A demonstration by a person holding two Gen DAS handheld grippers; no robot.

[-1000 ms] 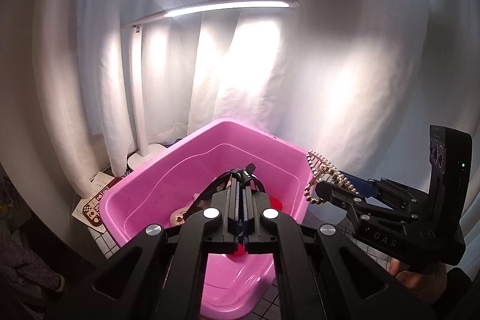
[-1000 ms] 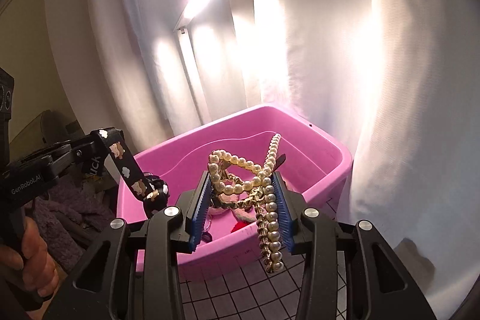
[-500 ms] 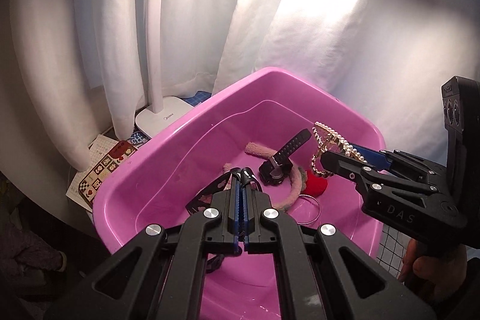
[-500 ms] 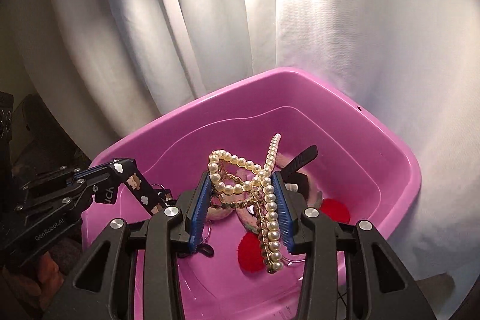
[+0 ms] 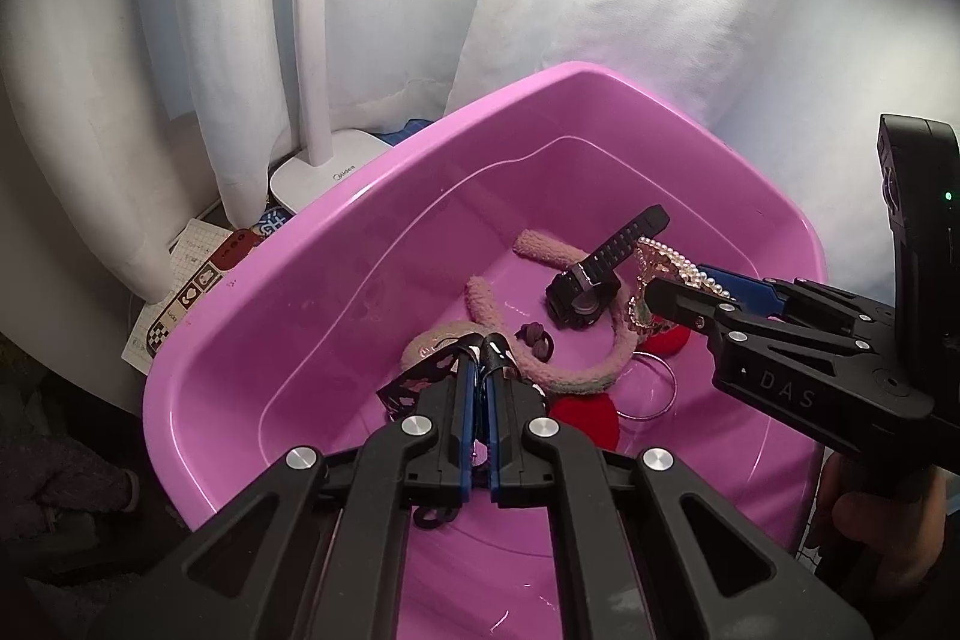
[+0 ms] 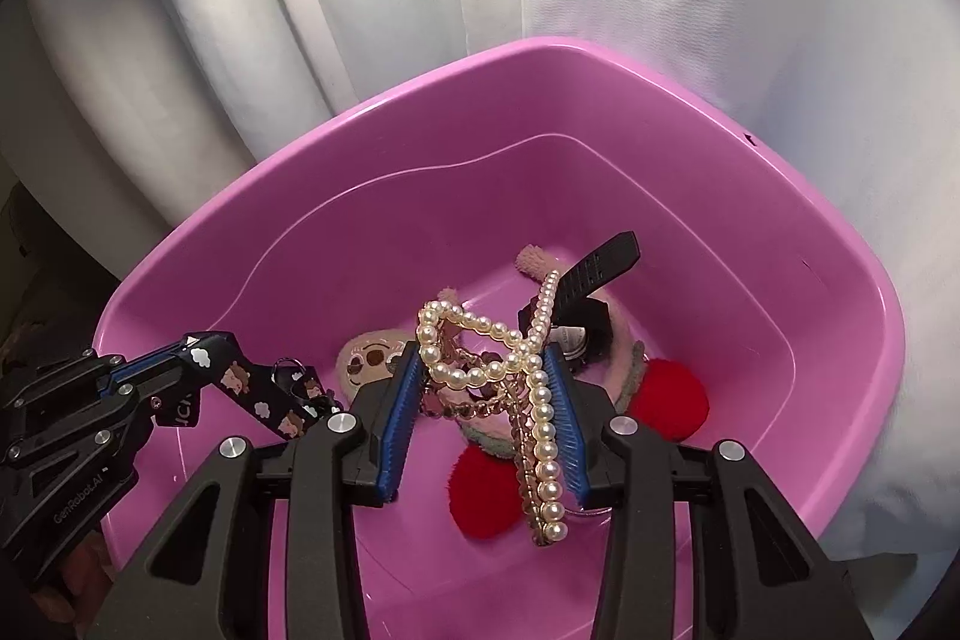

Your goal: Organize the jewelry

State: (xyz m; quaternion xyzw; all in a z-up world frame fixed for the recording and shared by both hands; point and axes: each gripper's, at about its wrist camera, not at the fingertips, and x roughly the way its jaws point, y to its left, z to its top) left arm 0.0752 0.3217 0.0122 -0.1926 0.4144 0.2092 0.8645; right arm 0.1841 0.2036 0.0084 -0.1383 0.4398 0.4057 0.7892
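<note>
Both grippers hang above the pink plastic tub (image 6: 840, 316), so each load would fall straight in. The right gripper (image 6: 486, 394), jaws partly closed, pinches a tangled pearl and gold-chain necklace (image 6: 540, 400) whose tail dangles down along the near-far line. The left gripper (image 5: 478, 394), nearly closed, clamps a black lanyard strap printed with cartoon sheep (image 6: 264, 394). Below lie a black digital watch (image 5: 585, 292) and a fuzzy pink headband (image 5: 576, 370). Readable: "DAS", "GenRobot.AI", "Midea" on the white lamp base (image 5: 324, 172).

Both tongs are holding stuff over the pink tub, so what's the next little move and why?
Probably open the right tongs and drop the pearl necklace: it already hangs above the pink tub, over the watch and headband. The left tongs could release the patterned strap next.
</note>
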